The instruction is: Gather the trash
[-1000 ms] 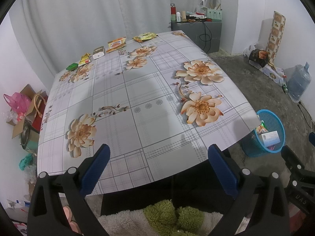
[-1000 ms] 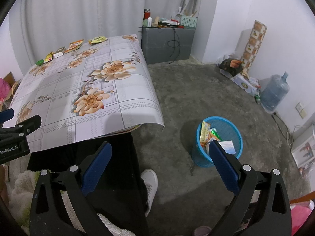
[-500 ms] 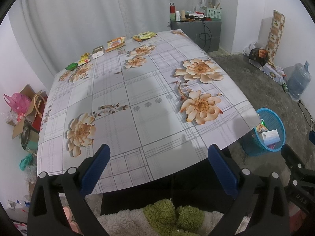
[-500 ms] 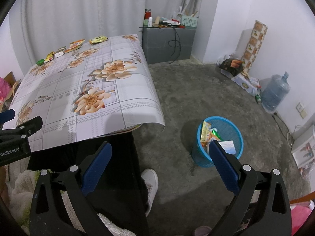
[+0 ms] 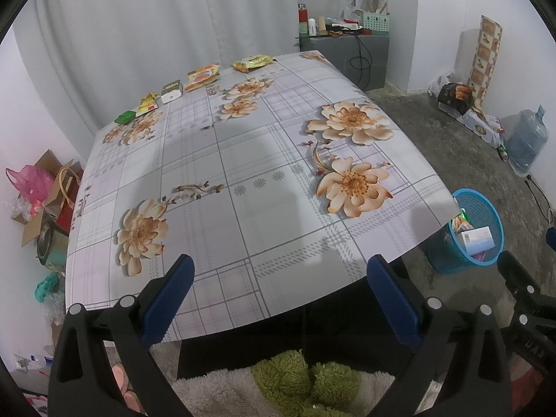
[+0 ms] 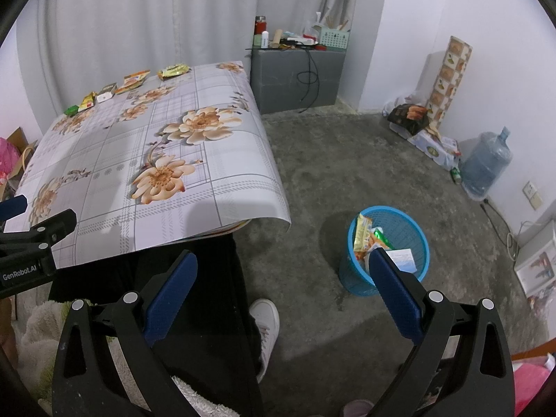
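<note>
Both grippers empty, jaws spread wide

Five wrappers (image 5: 194, 83) line the table's (image 5: 243, 160) far edge, row running left-right; blue basket (image 6: 389, 250) stands upright beside the table's right corner, below the right gripper (image 6: 281, 278); left gripper (image 5: 278, 278) hovers at the near edge.

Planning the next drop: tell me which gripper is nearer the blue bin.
Right. The right gripper hangs beside the blue bin; the left gripper sits farther off, over the table edge.

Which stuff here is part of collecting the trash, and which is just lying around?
Job: snack packets and small box along the table's far edge; blue bin.
Lying about: water jug, grey cabinet, pink bag.
</note>
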`<move>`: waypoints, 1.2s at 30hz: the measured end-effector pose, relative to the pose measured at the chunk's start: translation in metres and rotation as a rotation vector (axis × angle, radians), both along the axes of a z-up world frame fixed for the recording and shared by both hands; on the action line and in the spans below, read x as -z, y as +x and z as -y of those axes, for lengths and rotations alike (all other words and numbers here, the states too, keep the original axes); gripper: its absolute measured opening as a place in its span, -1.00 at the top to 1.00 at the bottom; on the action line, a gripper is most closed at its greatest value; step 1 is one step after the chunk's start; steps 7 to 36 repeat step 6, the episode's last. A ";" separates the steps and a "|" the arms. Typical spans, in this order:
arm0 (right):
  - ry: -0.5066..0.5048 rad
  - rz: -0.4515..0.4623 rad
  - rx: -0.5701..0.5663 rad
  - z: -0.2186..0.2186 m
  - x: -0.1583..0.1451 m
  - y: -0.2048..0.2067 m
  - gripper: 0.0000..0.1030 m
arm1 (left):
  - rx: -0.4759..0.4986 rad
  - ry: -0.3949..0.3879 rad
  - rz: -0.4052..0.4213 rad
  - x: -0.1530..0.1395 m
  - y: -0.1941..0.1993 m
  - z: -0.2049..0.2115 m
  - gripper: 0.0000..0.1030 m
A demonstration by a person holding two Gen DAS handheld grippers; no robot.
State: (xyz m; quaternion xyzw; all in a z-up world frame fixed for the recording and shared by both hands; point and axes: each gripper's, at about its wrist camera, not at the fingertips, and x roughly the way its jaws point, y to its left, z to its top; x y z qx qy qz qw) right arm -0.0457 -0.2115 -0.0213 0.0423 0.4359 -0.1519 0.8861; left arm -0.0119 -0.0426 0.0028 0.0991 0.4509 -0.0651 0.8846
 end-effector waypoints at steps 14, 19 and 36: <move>0.000 0.002 -0.002 0.002 0.000 -0.001 -0.84 | 0.002 0.002 -0.004 0.002 -0.002 -0.002 -0.89; 0.000 0.002 -0.002 0.002 0.000 -0.001 -0.84 | 0.002 0.002 -0.004 0.002 -0.002 -0.002 -0.89; 0.000 0.002 -0.002 0.002 0.000 -0.001 -0.84 | 0.002 0.002 -0.004 0.002 -0.002 -0.002 -0.89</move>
